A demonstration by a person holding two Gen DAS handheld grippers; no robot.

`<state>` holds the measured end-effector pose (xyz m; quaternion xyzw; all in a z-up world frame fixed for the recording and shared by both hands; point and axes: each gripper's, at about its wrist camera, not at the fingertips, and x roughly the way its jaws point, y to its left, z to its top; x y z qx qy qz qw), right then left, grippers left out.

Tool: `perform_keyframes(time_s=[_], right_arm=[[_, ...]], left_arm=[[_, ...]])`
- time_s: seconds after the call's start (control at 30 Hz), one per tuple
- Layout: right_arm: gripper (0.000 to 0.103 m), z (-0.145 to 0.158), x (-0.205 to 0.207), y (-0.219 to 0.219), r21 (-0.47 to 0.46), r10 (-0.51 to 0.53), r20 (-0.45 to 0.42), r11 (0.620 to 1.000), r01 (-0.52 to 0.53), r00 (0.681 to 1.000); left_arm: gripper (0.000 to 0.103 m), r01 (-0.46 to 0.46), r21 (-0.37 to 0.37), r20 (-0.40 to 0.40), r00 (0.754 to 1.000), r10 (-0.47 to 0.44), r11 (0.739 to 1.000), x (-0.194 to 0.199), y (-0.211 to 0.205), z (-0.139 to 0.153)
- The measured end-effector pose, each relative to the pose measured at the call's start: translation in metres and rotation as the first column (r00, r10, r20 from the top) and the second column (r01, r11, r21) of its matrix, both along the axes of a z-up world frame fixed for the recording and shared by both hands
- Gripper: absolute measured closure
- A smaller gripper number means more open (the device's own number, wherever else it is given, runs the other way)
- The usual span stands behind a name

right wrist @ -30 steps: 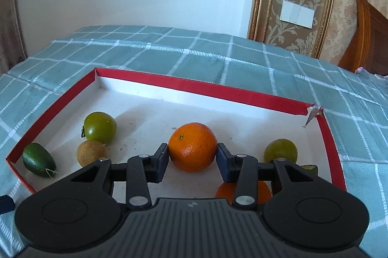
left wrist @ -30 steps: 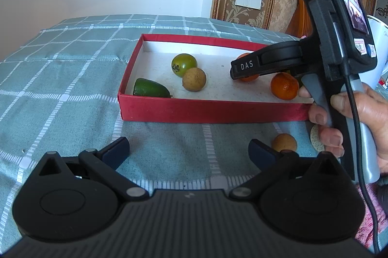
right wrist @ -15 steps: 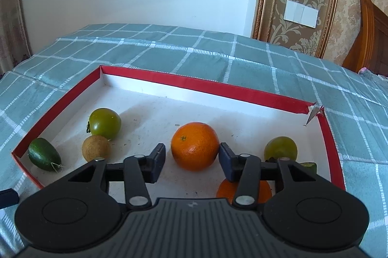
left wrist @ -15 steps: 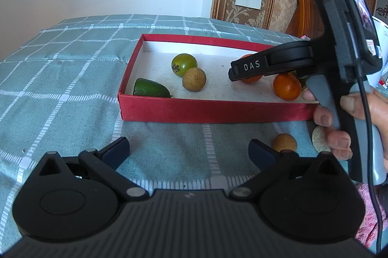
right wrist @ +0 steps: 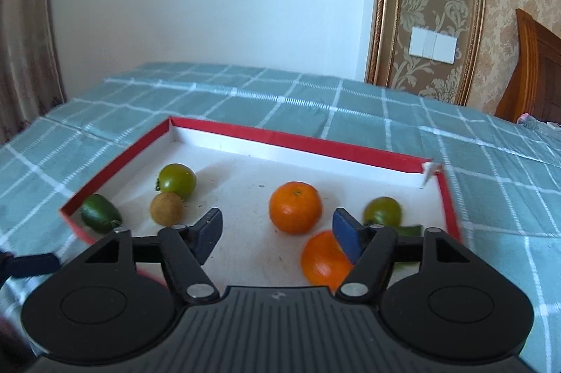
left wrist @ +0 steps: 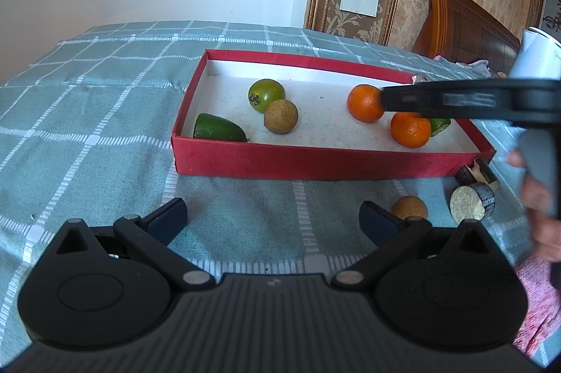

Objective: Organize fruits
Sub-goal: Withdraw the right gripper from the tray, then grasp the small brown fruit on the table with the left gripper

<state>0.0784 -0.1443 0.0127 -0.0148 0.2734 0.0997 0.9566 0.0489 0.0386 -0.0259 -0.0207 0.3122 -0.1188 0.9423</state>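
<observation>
A red box (left wrist: 315, 159) with a white floor holds an orange (left wrist: 365, 102), a second orange (left wrist: 410, 130), a green tomato (left wrist: 266, 94), a brown round fruit (left wrist: 281, 116), a green avocado-like fruit (left wrist: 219, 128) and more green fruit at the right end (right wrist: 382, 211). My right gripper (right wrist: 277, 234) is open and empty, lifted above the box with the orange (right wrist: 295, 207) lying free below it. It crosses the left wrist view as a blurred black bar (left wrist: 466, 101). My left gripper (left wrist: 271, 215) is open and empty over the cloth in front of the box.
A small brown fruit (left wrist: 409, 207) and cut dark-skinned pieces (left wrist: 471, 199) lie on the teal checked cloth (left wrist: 87, 134) right of my left gripper. A wooden headboard (left wrist: 466, 29) and a white object (left wrist: 538, 55) stand at the back right.
My right gripper opened and let go of the orange, which now rests in the box. The gripper rose and drew back to the right. My left gripper stayed put.
</observation>
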Motion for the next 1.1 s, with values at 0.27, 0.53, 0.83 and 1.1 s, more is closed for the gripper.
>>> perform_keyframes(time_s=[0.27, 0.53, 0.83, 1.1], right_arm=[[0.022, 0.000, -0.068, -0.056, 0.024, -0.015, 0.163, 1.000, 0.012, 0.987], [0.019, -0.016, -0.099, -0.104, 0.036, -0.147, 0.172, 0.989, 0.143, 0.974], [0.018, -0.020, -0.099, -0.111, 0.043, -0.223, 0.162, 0.975, 0.219, 0.961], [0.015, -0.026, -0.089, -0.129, 0.114, -0.284, 0.055, 0.954, 0.277, 0.957]], left_arm=[[0.000, 0.000, 0.018, -0.002, 1.000, 0.000, 1.000, 0.001, -0.002, 0.000], [0.000, -0.001, 0.063, -0.006, 1.000, 0.001, 0.998, 0.002, -0.008, -0.002], [0.000, -0.003, -0.006, 0.051, 0.999, 0.003, 1.000, -0.016, -0.007, 0.004], [0.000, 0.085, 0.074, 0.118, 0.989, -0.094, 0.994, -0.031, -0.053, 0.014]])
